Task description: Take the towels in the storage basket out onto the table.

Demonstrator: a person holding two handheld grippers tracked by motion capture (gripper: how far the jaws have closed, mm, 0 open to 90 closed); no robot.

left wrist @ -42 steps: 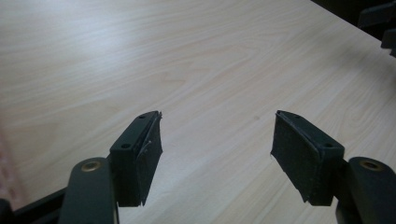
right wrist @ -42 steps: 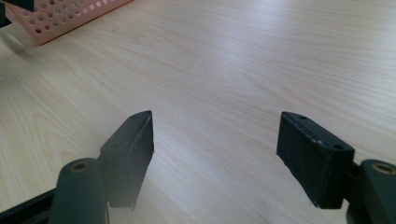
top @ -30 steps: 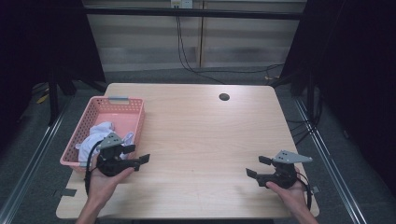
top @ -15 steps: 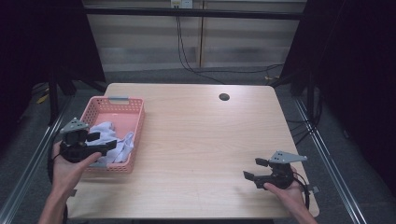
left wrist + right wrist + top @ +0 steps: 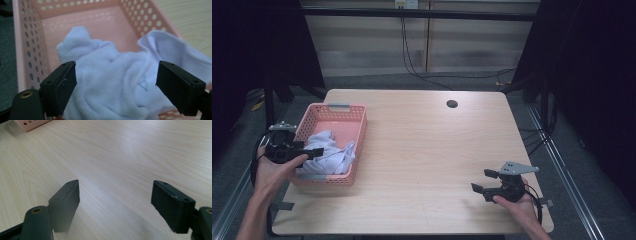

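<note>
Pink plastic, pierced with rows of holes, forms the single basket (image 5: 343, 111) at the left of the high view, its long axis running from the lower edge of the frame toward the top. Inside it we see one white cloth (image 5: 328, 154) crumpled in the nearer half, with no clear direction of its own, one fold draped up against the right wall. Our left gripper (image 5: 310, 151) hangs at the basket's left rim, pointing right across it; its jaws have just been opening and now stand released, wide apart above the cloth without pressing it. Our right gripper (image 5: 479, 181) rests at the lower right of the pale wooden desk (image 5: 427, 150), jaws released over bare wood. One dark round hole (image 5: 452, 104) sits near the desk's far edge.
</note>
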